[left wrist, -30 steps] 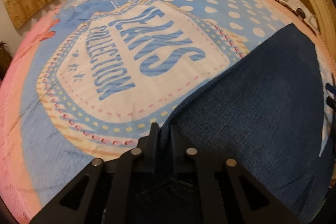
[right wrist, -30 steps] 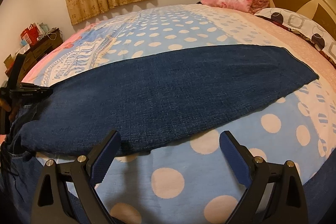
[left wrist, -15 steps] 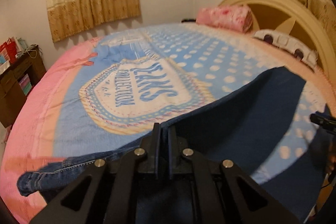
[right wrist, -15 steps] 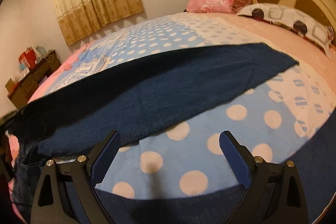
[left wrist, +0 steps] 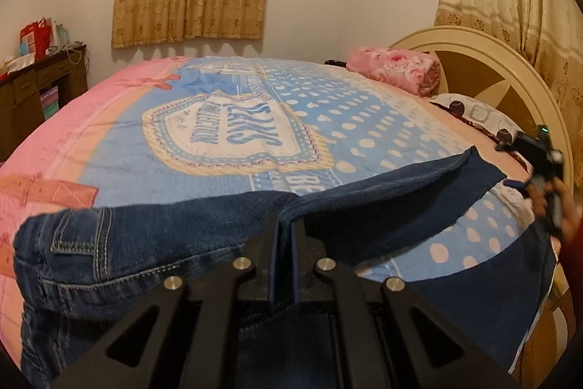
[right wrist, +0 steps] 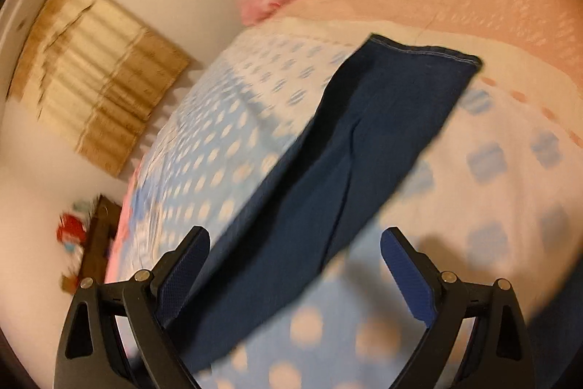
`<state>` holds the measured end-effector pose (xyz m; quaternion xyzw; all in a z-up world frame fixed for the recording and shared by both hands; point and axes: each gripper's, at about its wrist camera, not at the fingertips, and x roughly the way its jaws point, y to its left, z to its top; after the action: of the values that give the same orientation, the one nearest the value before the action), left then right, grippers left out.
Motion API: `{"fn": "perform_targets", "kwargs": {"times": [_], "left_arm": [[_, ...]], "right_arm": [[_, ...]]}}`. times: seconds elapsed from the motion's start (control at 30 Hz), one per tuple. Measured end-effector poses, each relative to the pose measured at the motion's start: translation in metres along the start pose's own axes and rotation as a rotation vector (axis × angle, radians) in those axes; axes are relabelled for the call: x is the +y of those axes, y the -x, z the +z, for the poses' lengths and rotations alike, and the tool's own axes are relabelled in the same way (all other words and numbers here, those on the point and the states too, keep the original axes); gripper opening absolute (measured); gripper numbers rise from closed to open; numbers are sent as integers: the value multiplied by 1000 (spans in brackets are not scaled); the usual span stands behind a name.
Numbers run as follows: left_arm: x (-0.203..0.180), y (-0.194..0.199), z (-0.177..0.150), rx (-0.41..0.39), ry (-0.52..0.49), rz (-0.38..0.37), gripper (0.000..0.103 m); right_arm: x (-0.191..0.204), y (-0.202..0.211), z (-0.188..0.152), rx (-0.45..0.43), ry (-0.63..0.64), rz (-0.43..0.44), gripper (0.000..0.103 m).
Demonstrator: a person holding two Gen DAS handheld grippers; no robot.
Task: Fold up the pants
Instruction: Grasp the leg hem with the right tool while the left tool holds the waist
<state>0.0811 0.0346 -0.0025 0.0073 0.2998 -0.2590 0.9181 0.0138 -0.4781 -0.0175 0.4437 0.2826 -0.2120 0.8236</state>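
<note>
A soft blue, white-dotted fleece bedspread (left wrist: 364,119) covers the bed. Across its near side lie dark blue denim pants (left wrist: 145,243), coarse-woven with pale stitched seams, one leg stretching right. The left gripper (left wrist: 283,228) is clamped on a denim fold. The right gripper (right wrist: 295,243) is spread wide, hovering over the hemmed leg end.
</note>
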Motion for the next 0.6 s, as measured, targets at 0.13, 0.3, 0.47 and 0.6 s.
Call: {"fn": "perform_targets", "kwargs": {"times": [0.13,0.3,0.47,0.6], "left_arm": [[0,-1,-1,-2,4,4,6],[2,-2,5,0,6,12,6],[6,-6,9,-1,30,-5,6],[11,-9,16,2,39,-9,6]], "right_arm": [[-9,-57,51,62,-57,-107,96],[4,-88,83,36,-30,-161,92],[22,-127,96,114,28,-334,64],[30,-125,101,108,91,-329,3]]}}
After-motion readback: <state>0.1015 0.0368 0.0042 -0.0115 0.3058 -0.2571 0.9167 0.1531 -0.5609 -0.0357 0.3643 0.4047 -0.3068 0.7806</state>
